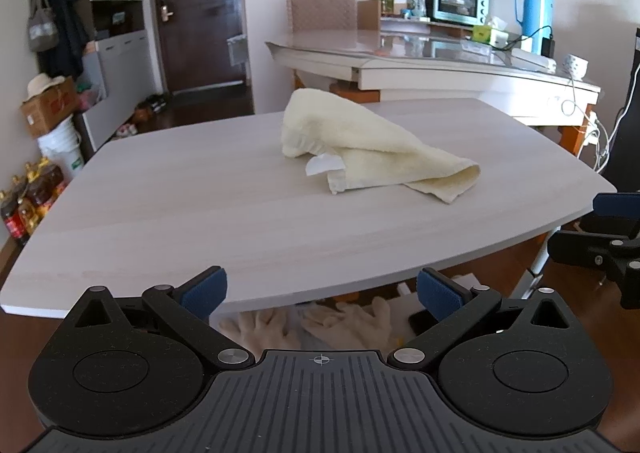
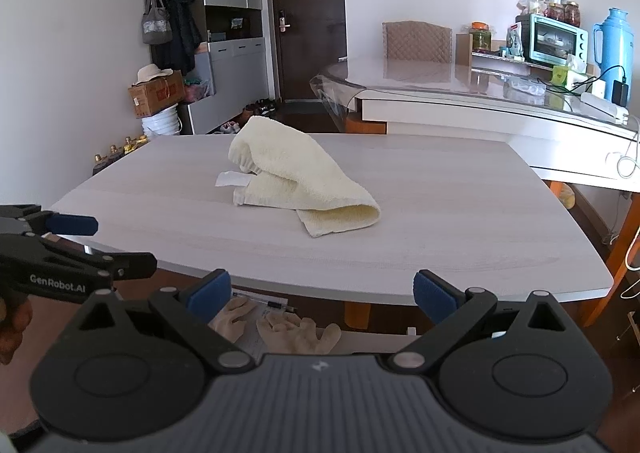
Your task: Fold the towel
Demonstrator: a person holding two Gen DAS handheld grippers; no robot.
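The left gripper point(image 1: 322, 291) hangs released, its blue-padded fingers point(image 1: 206, 289) spread wide and holding nothing, poised just off the near edge of the pale wood-grain table point(image 1: 200, 213). The right gripper point(image 2: 322, 291) is likewise released and empty, its fingers apart over the same near edge; in its view the left gripper shows at 9 o'clock, partly cut off by the frame, and in the left wrist view the right gripper shows at 3 o'clock, also cropped. Ahead of both, toward 12 o'clock, the cream towel point(image 1: 360, 145) lies crumpled near the middle of the table, well apart from either gripper. Its long axis runs diagonally, from a bunched, raised hump at the far left down to a rolled, rounded end at the near right, roughly the 11-to-4 o'clock line in the left wrist view. A flatter layer with a hemmed corner pokes out beneath, and a white care label point(image 1: 322, 165) sticks out on the towel's left side, resting on the table. How the lower layers are folded under the hump is hidden. Below the table edge, between the fingers, pale work gloves point(image 2: 296, 327) and a pen point(image 2: 264, 301) lie on a lower surface, partly blocked by the gripper bodies. Beyond, at 1 o'clock, a glass-topped dining table point(image 1: 400, 49) carries a teal toaster oven point(image 1: 460, 1) and a blue thermos point(image 1: 534, 9).
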